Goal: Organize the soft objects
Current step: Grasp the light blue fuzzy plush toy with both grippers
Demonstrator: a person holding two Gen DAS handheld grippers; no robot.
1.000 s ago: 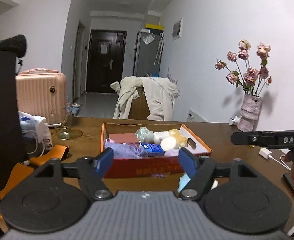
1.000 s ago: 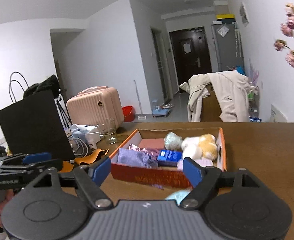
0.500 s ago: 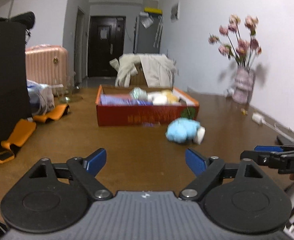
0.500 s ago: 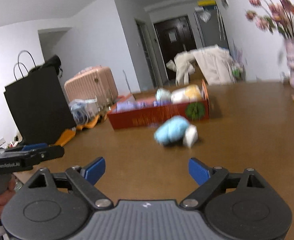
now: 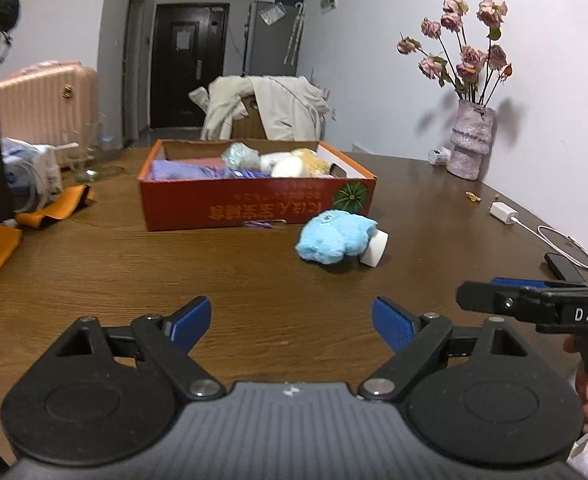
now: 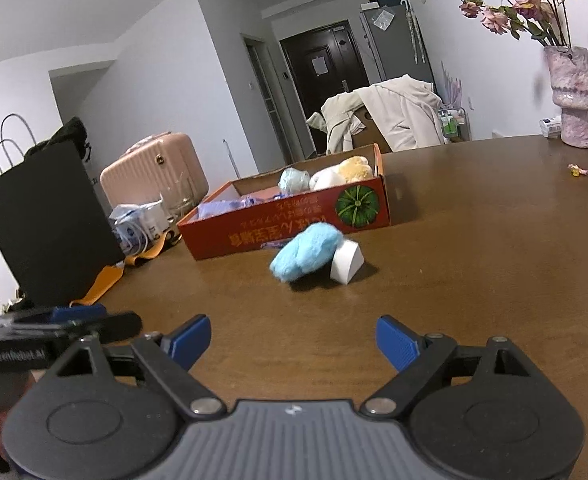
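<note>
1. On the brown surface (image 5: 254, 276), just outside the red box (image 5: 254, 204), lies a blue plush (image 5: 334, 236) against a white block (image 6: 346, 260) (likely next to go in).
2. Both grippers, left (image 5: 292, 320) and right (image 6: 292, 338), have fingers spread wide and empty, ready for it.

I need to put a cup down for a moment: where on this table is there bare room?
Bare wood lies between the blue plush toy and the open left gripper, and right of the red cardboard box toward the vase. The left edge is crowded by orange straps; a charger and cable line the right.
</note>
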